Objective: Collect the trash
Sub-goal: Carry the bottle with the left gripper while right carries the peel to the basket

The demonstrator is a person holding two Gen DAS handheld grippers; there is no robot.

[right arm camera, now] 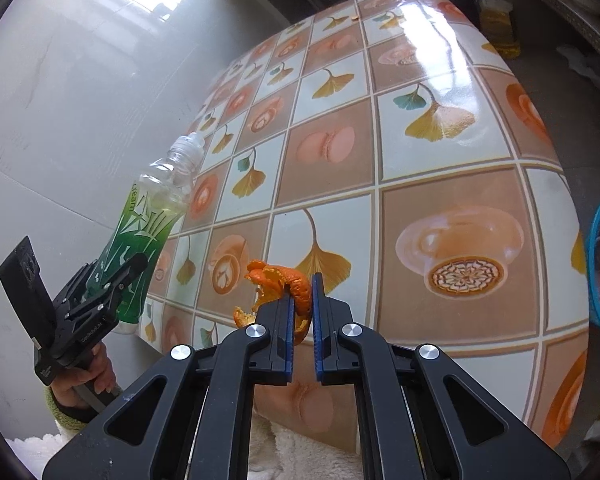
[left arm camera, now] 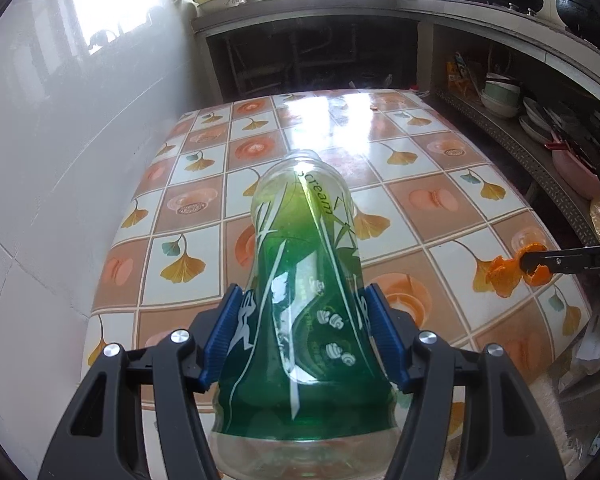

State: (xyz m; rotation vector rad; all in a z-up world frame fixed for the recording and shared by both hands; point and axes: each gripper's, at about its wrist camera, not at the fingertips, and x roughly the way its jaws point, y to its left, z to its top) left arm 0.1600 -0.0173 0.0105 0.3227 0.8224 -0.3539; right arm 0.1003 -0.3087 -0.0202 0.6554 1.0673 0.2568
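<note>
Right wrist view: right gripper (right arm camera: pixel 302 300) pinches thin orange peel (right arm camera: pixel 284 280), which may tear free; left gripper (left arm camera: pixel 300 332) clamps the smooth bottle (left arm camera: pixel 304 280), which may slip.

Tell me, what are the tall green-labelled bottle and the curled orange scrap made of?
The green-labelled bottle looks like clear, glossy thin plastic: you see through its neck and base. The orange scrap looks like citrus peel, probably mandarin: matte and ragged, curling, with a paler inner side.

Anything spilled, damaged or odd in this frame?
Nothing spilled. The bottle in the left tongs has no cap and looks empty. The right tongs pinch torn orange peel. One small scrap lies far across the table.
</note>
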